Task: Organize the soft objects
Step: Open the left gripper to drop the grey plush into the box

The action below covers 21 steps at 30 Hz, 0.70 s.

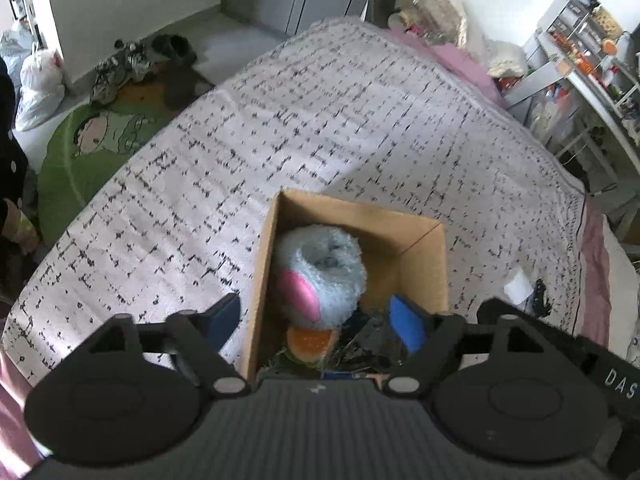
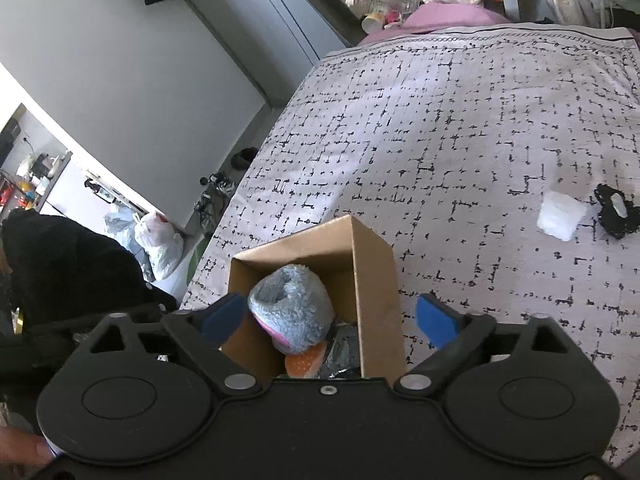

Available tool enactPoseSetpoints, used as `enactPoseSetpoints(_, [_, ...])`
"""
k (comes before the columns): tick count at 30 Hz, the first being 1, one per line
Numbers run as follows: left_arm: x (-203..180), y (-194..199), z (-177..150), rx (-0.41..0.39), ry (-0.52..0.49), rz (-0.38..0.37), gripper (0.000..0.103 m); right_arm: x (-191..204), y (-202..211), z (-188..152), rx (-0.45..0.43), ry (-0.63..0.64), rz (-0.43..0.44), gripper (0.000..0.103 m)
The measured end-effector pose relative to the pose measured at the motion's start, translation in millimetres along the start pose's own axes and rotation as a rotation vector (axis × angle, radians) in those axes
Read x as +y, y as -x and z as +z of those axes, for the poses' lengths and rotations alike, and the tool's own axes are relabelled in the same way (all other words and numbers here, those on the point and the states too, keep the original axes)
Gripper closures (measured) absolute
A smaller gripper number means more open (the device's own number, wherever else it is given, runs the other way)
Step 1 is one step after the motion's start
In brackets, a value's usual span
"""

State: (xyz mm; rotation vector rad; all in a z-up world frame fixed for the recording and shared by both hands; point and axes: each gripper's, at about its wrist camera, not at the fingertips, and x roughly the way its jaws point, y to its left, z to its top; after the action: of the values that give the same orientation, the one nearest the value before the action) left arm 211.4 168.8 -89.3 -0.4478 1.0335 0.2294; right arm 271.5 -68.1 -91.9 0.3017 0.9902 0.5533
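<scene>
A brown cardboard box (image 1: 424, 256) (image 2: 378, 292) stands open-topped on the patterned bedspread. Inside it lies a fluffy grey-blue slipper with a pink sole (image 1: 320, 276) (image 2: 292, 308), resting on an orange plush piece (image 1: 310, 342) (image 2: 306, 362) and some dark items. My left gripper (image 1: 316, 320) hovers over the box's near end, open, its blue pads (image 1: 408, 326) wide apart and nothing pressed between them. My right gripper (image 2: 330, 320) is also open above the box, one pad left of the slipper, the other outside the box's right wall.
A white soft block (image 2: 560, 216) (image 1: 518, 286) and a black lacy item (image 2: 614, 210) lie on the bedspread (image 1: 320, 120) to the box's right. A green cartoon mat (image 1: 92, 148), shoes and plastic bags sit on the floor at left. Cluttered shelves stand beyond the bed.
</scene>
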Motion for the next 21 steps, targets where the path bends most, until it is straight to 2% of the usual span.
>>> enactPoseSetpoints(2, [-2.8,6.4,-2.3,-0.033,0.003,0.006,0.008,-2.0,5.8,-2.4,-0.014,0.006,0.003,0.003])
enactPoseSetpoints(5, [-8.1,14.3,-6.8,-0.065,-0.01,-0.009,0.001,-4.7,13.0,-5.4,-0.021,0.021,0.008,0.0])
enactPoseSetpoints(21, [-39.3,35.7,-28.8,-0.112,-0.081,-0.048,0.001,-28.3,56.3,-15.7,-0.089,0.038,-0.019,0.0])
